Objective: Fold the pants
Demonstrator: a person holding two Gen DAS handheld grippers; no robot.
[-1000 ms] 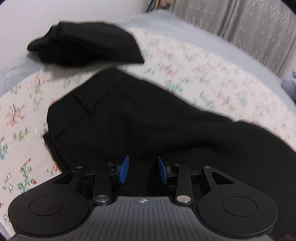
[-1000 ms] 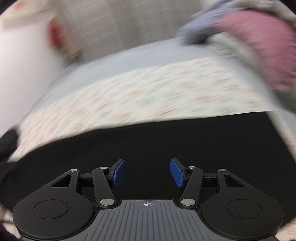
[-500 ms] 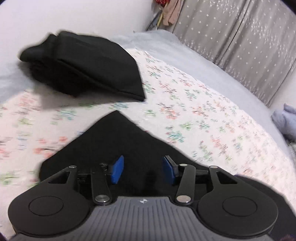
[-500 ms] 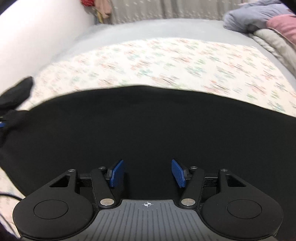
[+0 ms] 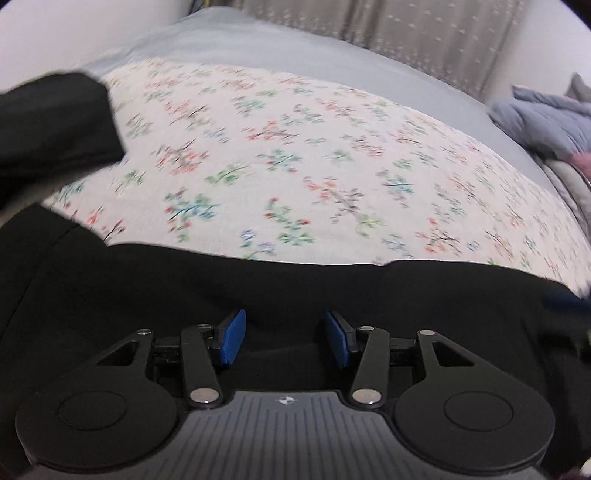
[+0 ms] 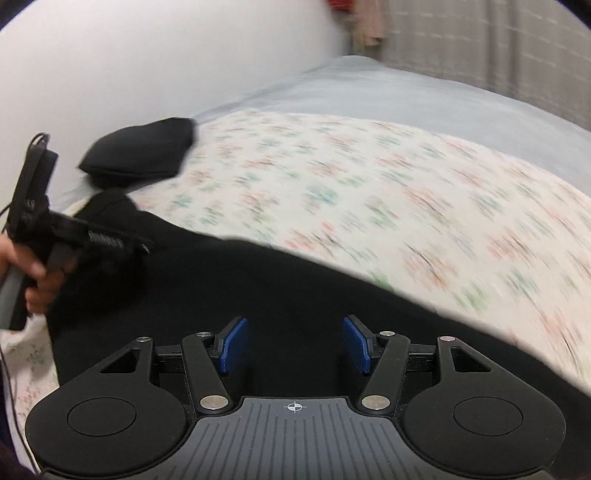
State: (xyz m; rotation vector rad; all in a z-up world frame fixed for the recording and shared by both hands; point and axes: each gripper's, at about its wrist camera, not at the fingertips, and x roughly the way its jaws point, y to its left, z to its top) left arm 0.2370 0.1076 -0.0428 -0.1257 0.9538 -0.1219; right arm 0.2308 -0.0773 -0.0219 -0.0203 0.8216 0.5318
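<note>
Black pants [image 5: 295,291], spread flat along the near edge of a floral bedspread [image 5: 314,166], filling the lower part of both wrist views. Left gripper [image 5: 284,338] poised over the dark cloth, blue pads [image 5: 232,338] parted by a moderate gap, nothing pinched between them. Right gripper [image 6: 293,345] likewise above the pants [image 6: 295,288], jaws a little wider apart, gripping nothing. In the right wrist view, a hand [image 6: 35,275] at far left around the other tool's handle, over the pants' end. A second folded black garment [image 6: 142,151] farther back near the white wall [image 6: 147,62], apart from the pants. Grey sheet [image 5: 258,48] beyond the bedspread; curtain [image 5: 424,33] behind.
</note>
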